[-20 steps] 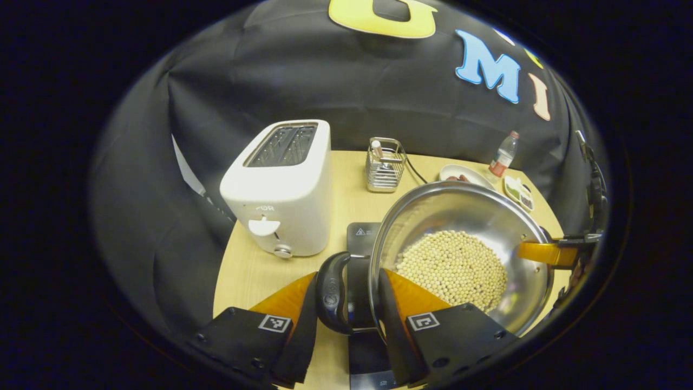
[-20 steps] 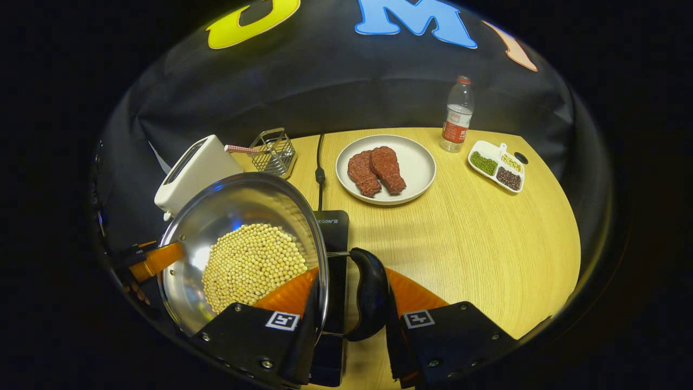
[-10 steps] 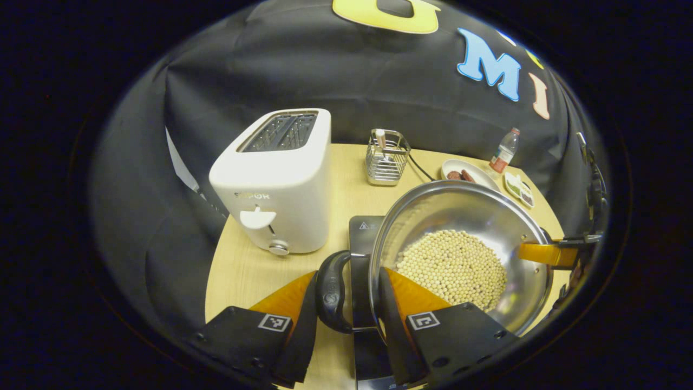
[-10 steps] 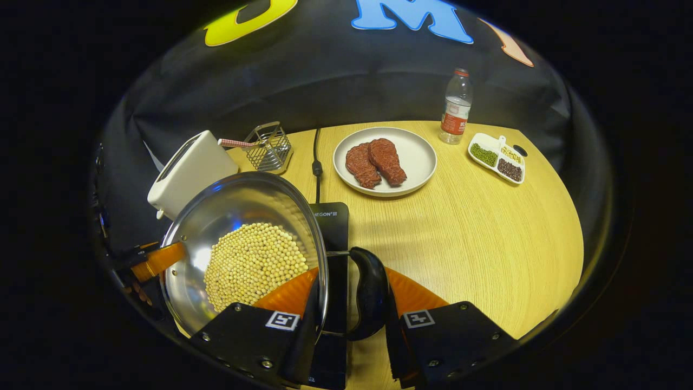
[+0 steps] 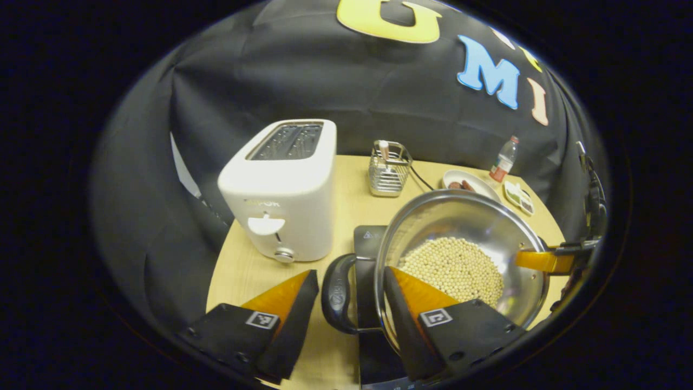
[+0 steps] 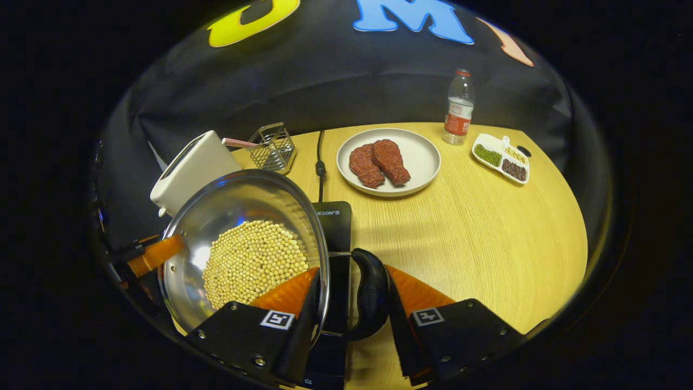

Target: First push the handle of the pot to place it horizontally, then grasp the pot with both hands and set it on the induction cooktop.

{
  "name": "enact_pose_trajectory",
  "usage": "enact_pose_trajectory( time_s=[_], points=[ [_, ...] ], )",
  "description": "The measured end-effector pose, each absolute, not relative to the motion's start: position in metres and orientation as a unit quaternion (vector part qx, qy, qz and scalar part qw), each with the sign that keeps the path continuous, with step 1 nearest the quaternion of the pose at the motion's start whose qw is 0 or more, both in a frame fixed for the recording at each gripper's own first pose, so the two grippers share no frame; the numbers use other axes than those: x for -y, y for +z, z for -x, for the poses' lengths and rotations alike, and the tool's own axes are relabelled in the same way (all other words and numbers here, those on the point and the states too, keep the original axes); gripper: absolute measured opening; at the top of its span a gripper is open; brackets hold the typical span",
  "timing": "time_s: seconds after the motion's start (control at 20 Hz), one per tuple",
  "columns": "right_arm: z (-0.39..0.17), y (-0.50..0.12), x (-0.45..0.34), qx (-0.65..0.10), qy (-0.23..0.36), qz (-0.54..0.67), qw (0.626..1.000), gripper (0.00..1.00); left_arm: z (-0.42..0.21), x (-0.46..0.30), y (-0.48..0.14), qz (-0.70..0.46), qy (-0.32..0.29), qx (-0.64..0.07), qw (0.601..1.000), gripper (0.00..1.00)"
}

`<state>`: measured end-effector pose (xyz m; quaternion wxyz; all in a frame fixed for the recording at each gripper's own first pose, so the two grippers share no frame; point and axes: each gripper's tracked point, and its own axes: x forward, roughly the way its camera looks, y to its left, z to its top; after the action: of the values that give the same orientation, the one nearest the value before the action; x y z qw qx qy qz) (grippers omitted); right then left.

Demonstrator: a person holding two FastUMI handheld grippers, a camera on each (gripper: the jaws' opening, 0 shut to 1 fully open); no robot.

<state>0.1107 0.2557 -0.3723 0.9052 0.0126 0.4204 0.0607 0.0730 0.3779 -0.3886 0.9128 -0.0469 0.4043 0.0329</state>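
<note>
Steel pot [image 5: 460, 254] of soybeans [image 6: 252, 260] over the black induction cooktop [image 6: 333, 227], at the table's [image 6: 487, 238] near edge. Left gripper [image 5: 346, 303] spread wide around the pot's black loop handle [image 5: 337, 292], outer finger clear of it, inner finger inside the rim. Right gripper [image 6: 352, 309] closed across the opposite handle [image 6: 373, 298] and rim, both fingers apparently pressing. White toaster [image 5: 284, 187] far left; wire caddy [image 5: 388, 173] behind; plate of steaks [image 6: 389, 161], water bottle [image 6: 458, 108] and bean dish [image 6: 501, 160] far right.
</note>
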Motion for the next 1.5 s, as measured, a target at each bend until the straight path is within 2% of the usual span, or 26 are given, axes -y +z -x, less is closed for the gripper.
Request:
enact_pose_trajectory(
  time_s=[0.05,0.1,0.15,0.2,0.5,0.75,0.8,0.9,0.95,1.05,1.15,1.2,1.4,1.5],
  points=[
    [-0.112,-0.363,-0.255,-0.405,0.069,-0.006,0.911,0.76,-0.070,-0.380,-0.380,0.052,0.042,-0.396,0.916,0.89],
    [-0.112,-0.352,-0.254,-0.391,0.078,-0.001,0.917,0.72,-0.068,-0.383,-0.368,0.049,0.054,-0.383,0.921,0.97],
    [-0.111,-0.341,-0.251,-0.377,0.088,0.004,0.922,0.88,-0.068,-0.384,-0.354,0.042,0.064,-0.365,0.928,0.96],
    [-0.109,-0.330,-0.246,-0.363,0.096,0.011,0.927,0.90,-0.068,-0.381,-0.339,0.034,0.071,-0.347,0.934,0.97],
    [-0.089,-0.242,-0.205,-0.271,0.118,0.004,0.955,0.90,-0.056,-0.301,-0.236,0.008,0.074,-0.248,0.966,0.97],
    [-0.070,-0.140,-0.144,-0.161,0.094,-0.006,0.982,0.92,-0.060,-0.191,-0.123,0.026,0.057,-0.135,0.989,0.96],
    [-0.066,-0.118,-0.131,-0.138,0.090,-0.009,0.986,0.92,-0.060,-0.169,-0.098,0.031,0.055,-0.111,0.992,1.00],
    [-0.053,-0.082,-0.111,-0.102,0.092,-0.020,0.990,0.97,-0.056,-0.129,-0.060,0.043,0.045,-0.071,0.996,0.95],
    [-0.042,-0.069,-0.100,-0.091,0.089,-0.024,0.992,0.98,-0.050,-0.112,-0.049,0.040,0.041,-0.059,0.997,0.99],
    [-0.030,-0.043,-0.069,-0.068,0.071,-0.026,0.995,0.98,-0.039,-0.088,-0.028,0.023,0.044,-0.040,0.998,0.97],
    [-0.019,-0.028,-0.048,-0.055,0.068,-0.023,0.996,0.99,-0.033,-0.063,-0.010,0.023,0.043,-0.022,0.999,0.99],
    [-0.014,-0.025,-0.042,-0.050,0.069,-0.023,0.996,0.98,-0.032,-0.052,-0.004,0.024,0.042,-0.015,0.999,0.95],
    [-0.006,-0.018,-0.024,-0.044,0.075,-0.016,0.996,0.98,-0.019,-0.036,-0.010,0.030,0.059,-0.028,0.997,0.99],
    [-0.005,-0.012,-0.021,-0.037,0.079,-0.012,0.996,0.98,-0.015,-0.037,-0.008,0.031,0.069,-0.025,0.997,0.95]
  ],
)
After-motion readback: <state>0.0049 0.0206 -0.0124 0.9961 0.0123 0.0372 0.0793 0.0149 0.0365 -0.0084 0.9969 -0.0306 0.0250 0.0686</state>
